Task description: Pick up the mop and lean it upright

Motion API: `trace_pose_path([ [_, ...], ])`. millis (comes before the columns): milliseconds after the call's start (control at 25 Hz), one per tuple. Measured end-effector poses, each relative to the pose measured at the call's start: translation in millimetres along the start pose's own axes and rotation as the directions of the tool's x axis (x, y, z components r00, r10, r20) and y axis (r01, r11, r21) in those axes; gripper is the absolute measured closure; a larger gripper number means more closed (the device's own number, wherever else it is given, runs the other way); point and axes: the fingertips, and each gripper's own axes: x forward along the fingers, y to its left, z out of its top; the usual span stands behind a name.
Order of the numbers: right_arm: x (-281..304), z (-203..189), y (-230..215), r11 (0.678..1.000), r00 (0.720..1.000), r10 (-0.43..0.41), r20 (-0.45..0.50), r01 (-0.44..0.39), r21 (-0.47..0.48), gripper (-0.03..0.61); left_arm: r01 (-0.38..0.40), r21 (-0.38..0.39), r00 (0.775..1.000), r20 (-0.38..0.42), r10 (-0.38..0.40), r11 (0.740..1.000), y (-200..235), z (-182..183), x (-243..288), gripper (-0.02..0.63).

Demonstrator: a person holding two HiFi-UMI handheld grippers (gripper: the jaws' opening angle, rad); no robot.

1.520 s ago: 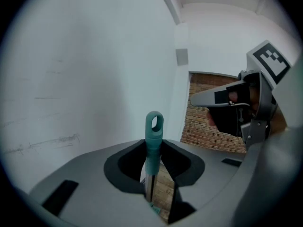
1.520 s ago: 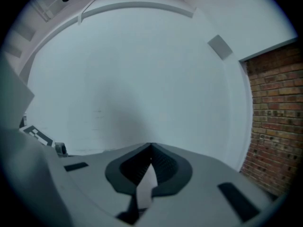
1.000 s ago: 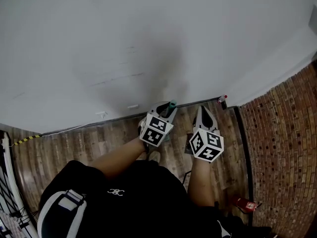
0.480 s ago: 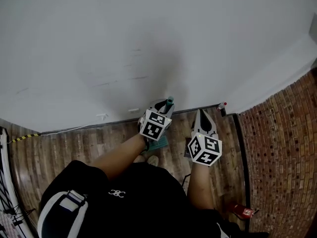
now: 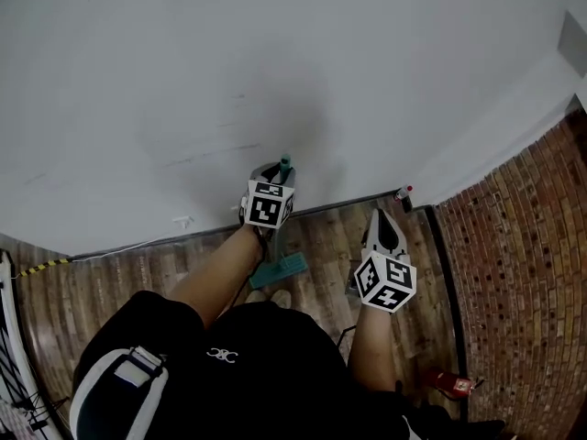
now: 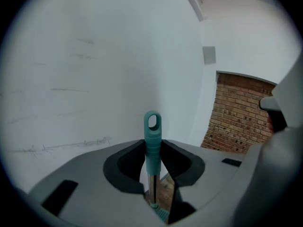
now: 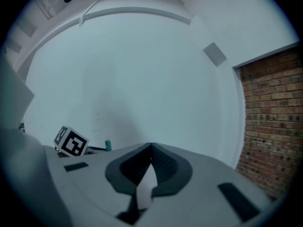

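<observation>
Centre-left in the head view: clamped on the mop (image 5: 285,164) handle just under its teal tip with the left gripper (image 5: 277,172), and carried up and leftward toward the white wall (image 5: 183,81) within the last second, teal head (image 5: 278,270) down on the floor (image 5: 165,264). Reads as a near-upright mop, likely about to be leaned, though contact with the wall cannot be told. Lower right: right gripper (image 5: 382,218) closed on nothing, barely shifted.

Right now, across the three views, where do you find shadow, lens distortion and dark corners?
Head view: grey shadow on the white wall above the left gripper. Left gripper view: black corners, mop handle sharp. Right gripper view: ceiling edge bowed.
</observation>
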Motion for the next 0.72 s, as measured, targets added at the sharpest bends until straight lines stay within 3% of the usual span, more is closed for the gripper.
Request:
trace_pose_path([
  [240,-5,-6,-11,1.000,1.000,-0.018,-0.011,0.018,0.020,0.565,-0.063,-0.051,0.998,-0.020,0.062,0.997,34,2,14,0.511],
  [440,-5,-8,-12,0.999,1.000,-0.021,-0.017,0.021,0.024,0.565,-0.119,-0.014,0.991,-0.065,0.117,0.993,54,0,27,0.509],
  [720,0,-9,-10,1.000,1.000,-0.016,-0.025,0.016,0.022,0.565,-0.181,-0.002,0.982,-0.057,0.181,0.983,63,0,24,0.388],
])
